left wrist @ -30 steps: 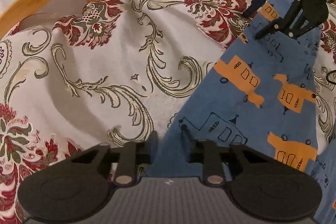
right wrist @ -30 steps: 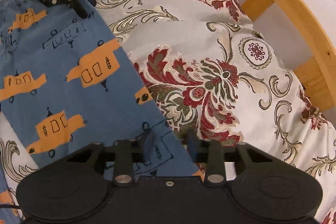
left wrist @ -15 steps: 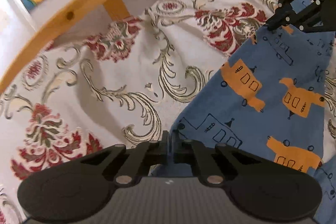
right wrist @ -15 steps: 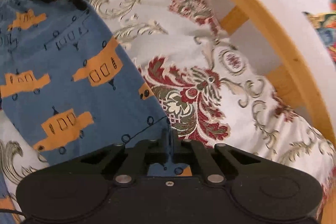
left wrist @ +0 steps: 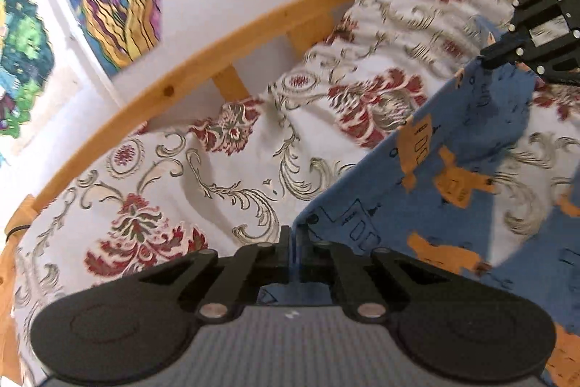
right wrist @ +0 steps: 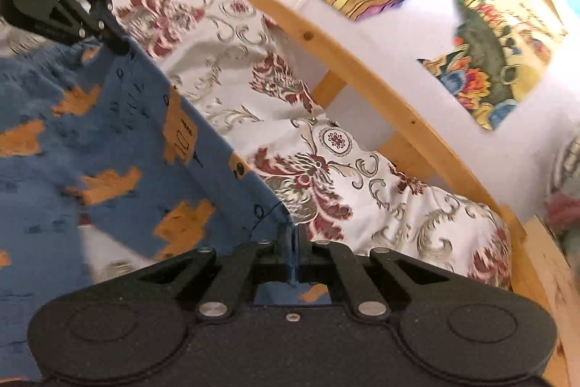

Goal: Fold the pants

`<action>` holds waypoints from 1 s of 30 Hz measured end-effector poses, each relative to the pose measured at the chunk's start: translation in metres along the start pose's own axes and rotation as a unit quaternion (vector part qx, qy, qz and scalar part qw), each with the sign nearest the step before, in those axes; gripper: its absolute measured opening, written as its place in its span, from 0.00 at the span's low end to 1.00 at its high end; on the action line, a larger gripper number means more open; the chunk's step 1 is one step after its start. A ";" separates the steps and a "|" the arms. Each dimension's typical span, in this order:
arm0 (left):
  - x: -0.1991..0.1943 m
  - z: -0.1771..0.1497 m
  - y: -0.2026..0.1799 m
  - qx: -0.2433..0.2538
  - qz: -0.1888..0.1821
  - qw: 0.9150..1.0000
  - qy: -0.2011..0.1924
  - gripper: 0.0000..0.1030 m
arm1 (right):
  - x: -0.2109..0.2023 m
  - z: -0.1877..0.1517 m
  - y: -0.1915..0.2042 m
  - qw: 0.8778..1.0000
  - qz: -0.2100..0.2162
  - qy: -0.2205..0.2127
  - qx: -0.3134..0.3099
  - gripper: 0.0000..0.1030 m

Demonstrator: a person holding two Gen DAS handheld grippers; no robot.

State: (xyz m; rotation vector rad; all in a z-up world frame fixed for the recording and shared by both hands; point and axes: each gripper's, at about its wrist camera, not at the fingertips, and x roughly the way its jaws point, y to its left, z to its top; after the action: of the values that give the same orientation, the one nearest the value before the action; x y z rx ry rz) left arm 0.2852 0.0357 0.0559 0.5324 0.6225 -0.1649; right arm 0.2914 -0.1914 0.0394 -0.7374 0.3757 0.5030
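Posters on a white wall and a wooden rail back the floral bedspread (left wrist: 224, 176), over which, in the left view, the left gripper (left wrist: 294, 242) has its fingers clenched on the pants (left wrist: 453, 191) edge, and, in the right view, the right gripper (right wrist: 293, 242) pinches another corner of the soft, light cloth, lifted taut between them.
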 end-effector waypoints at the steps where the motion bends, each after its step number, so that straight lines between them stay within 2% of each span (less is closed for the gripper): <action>1: -0.012 -0.005 -0.005 -0.002 -0.003 1.000 -0.004 0.00 | -0.014 -0.003 0.006 1.000 -0.006 -0.002 0.004 0.00; 6: -0.062 -0.033 -0.030 -0.009 -0.025 1.000 -0.009 0.00 | -0.077 -0.019 0.038 0.999 -0.022 -0.012 0.033 0.00; 12: -0.099 -0.071 -0.068 0.020 -0.039 0.999 -0.007 0.00 | -0.124 -0.050 0.086 0.998 -0.046 -0.004 0.045 0.00; 16: -0.113 -0.090 -0.092 0.046 -0.049 0.998 -0.003 0.00 | -0.140 -0.066 0.111 0.996 -0.054 0.007 0.066 0.00; 23: -0.130 -0.115 -0.112 0.061 -0.062 0.996 0.002 0.00 | -0.164 -0.084 0.140 0.995 -0.062 0.013 0.079 0.00; 30: -0.134 -0.138 -0.132 0.087 -0.079 0.993 0.025 0.00 | -0.167 -0.096 0.162 0.994 -0.057 0.030 0.092 0.00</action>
State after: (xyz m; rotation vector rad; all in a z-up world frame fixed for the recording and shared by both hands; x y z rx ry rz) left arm 0.0666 -0.0062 -0.0151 0.6567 0.7024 -0.3591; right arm 0.0504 -0.2083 -0.0317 -0.5935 0.4271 0.3339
